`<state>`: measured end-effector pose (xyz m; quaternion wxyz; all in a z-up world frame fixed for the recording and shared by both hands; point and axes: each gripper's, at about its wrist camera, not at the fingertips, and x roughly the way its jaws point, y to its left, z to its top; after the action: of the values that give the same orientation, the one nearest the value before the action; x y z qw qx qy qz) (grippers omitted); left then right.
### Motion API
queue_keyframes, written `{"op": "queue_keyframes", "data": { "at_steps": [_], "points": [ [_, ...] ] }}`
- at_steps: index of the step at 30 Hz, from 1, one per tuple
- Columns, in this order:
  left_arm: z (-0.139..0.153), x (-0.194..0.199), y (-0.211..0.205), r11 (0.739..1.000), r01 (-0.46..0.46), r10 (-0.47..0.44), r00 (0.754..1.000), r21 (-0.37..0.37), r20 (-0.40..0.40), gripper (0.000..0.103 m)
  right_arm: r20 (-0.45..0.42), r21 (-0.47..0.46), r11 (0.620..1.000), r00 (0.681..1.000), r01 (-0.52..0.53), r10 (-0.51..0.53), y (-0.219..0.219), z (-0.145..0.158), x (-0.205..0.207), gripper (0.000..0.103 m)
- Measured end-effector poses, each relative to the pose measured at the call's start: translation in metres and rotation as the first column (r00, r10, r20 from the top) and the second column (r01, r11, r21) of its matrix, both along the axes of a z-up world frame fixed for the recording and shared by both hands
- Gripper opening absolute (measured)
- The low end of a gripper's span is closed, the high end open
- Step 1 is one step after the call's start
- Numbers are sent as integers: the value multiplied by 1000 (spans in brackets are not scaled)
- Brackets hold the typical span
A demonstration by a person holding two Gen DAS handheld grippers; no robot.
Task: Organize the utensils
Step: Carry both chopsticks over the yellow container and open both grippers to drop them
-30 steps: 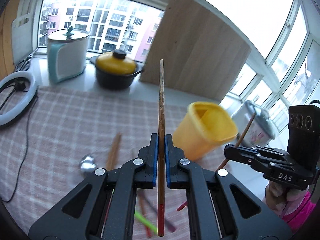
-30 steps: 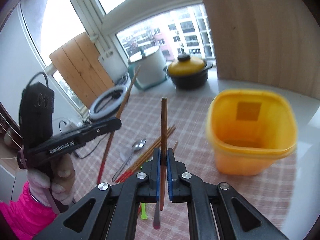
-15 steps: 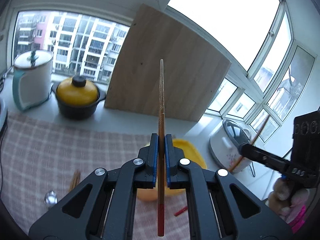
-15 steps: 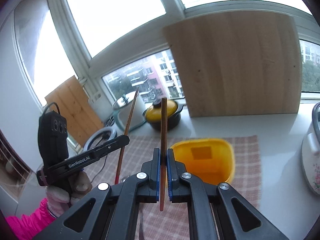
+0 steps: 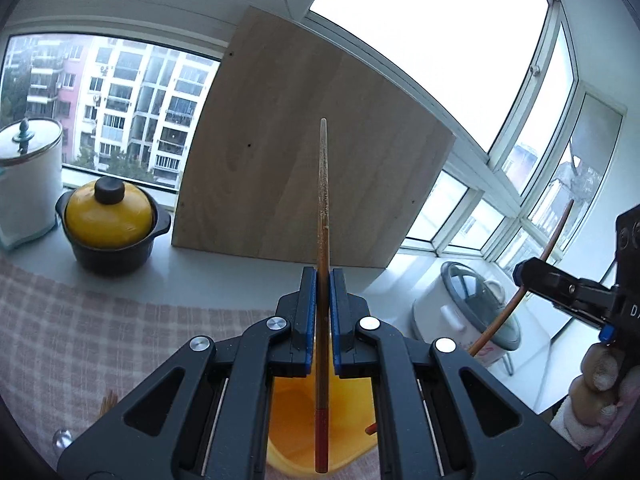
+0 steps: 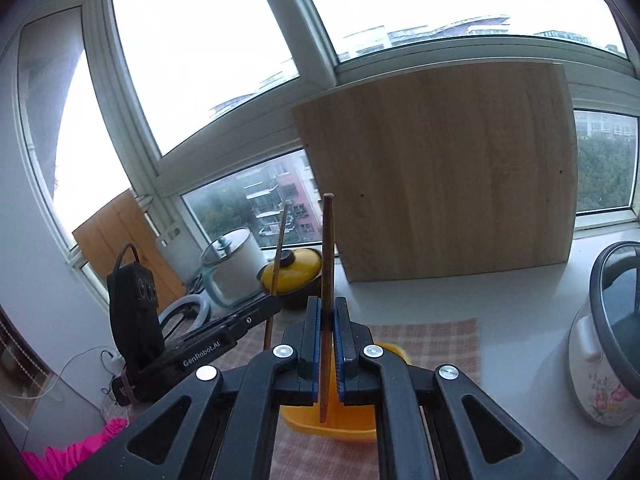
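My left gripper (image 5: 322, 280) is shut on a brown chopstick (image 5: 322, 208) with a red end, held upright above the yellow container (image 5: 296, 420), whose opening shows between the gripper arms. My right gripper (image 6: 327, 308) is shut on a second brown chopstick (image 6: 328, 248), also upright, above the same yellow container (image 6: 332, 424). The right gripper shows at the right in the left wrist view (image 5: 560, 288), and the left gripper at the left in the right wrist view (image 6: 240, 324). A spoon (image 5: 62, 438) lies on the checked cloth (image 5: 100, 340).
A wooden board (image 5: 308, 176) leans against the window. A yellow-lidded black pot (image 5: 110, 220) and a white kettle (image 5: 26, 180) stand on the sill. A white rice cooker (image 5: 468, 316) stands at the right. A ring light (image 6: 184, 312) lies at the left.
Both grippers have risen and tilted up with their chopsticks. The yellow container has dropped from mid-frame to under the gripper arms; the utensils on the cloth have mostly left view.
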<state>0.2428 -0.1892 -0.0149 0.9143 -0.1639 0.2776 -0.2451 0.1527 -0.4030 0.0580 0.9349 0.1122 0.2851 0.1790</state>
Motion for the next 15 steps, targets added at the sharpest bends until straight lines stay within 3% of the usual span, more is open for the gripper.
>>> {"op": "queue_keyframes", "data": {
  "at_steps": [3, 15],
  "points": [
    [-7, 5, -10, 1000, 2, -2, 1000, 18, 20, 4, -21, -11, 1000, 1000, 11, -12, -3, -8, 9, 3],
    [-37, 3, -12, 995, 9, -7, 1000, 103, -22, 4, -142, -30, 999, 990, 18, -22, -3, -56, 28, 3]
  ]
}}
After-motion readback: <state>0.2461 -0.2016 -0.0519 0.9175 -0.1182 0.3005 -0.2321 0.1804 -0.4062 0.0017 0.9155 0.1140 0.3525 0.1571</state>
